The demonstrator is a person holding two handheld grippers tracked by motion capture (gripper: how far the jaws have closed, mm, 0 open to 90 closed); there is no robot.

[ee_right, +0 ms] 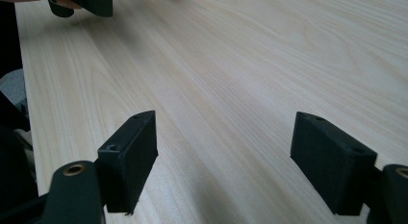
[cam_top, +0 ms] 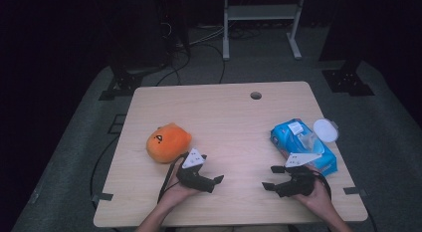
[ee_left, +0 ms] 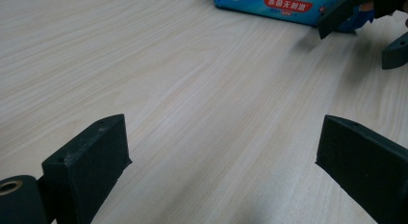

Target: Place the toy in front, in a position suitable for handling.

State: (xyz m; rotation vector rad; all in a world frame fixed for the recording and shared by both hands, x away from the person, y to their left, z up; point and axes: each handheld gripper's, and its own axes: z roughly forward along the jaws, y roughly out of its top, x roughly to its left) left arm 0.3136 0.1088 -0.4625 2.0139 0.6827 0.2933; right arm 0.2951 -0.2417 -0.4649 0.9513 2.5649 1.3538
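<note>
in the high view the left gripper [cam_top: 215, 181] is held low at centre-left of the frame, jaws spread wide with nothing between them; the orange plush toy [cam_top: 168, 142] lies just up-left of it, behind the jaws. the right gripper [cam_top: 271, 178] is likewise wide open and empty, with the blue wipes pack [cam_top: 303, 145] just up-right, its long axis running diagonally toward the lower right. each thing is nearest its own side's gripper on the tabletop [cam_top: 229, 122].

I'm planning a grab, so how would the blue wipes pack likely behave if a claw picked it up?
The blue wipes pack looks like a soft film pouch, so it would probably sag and dent rather than stay stiff. Its glossy wrapper may be slippery. Lying flat and wide, it seems unlikely to roll or tip.
</note>
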